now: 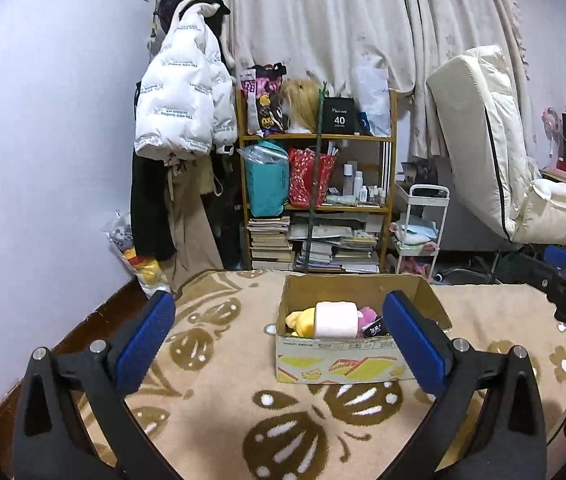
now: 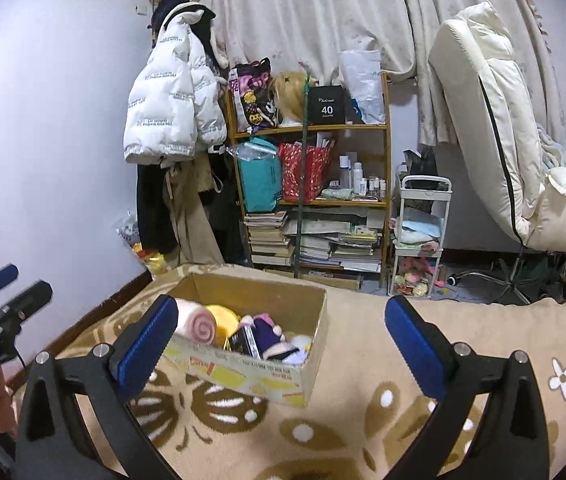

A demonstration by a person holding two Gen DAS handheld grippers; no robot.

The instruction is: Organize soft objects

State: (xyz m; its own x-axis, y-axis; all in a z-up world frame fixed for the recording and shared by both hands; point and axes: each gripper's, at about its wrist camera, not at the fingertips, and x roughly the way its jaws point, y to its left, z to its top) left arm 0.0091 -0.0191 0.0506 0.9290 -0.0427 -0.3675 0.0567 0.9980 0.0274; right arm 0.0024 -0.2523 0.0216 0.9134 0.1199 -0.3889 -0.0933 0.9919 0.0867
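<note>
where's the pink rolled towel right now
The pink rolled towel lies in the cardboard box on the patterned blanket, at the box's left end in the right wrist view, beside the yellow plush.

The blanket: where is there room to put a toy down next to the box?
The blanket lies bare right of the box, out to its white flower, and in front of the box too. Inside, the box is crowded: pink roll, yellow plush.

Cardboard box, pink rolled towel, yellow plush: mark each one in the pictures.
cardboard box (image 1: 335, 364): left wrist view, on its printed front wall.
pink rolled towel (image 2: 201, 328): right wrist view, on its spiral end face.
yellow plush (image 1: 301, 319): left wrist view, on its body left of the towel.
</note>
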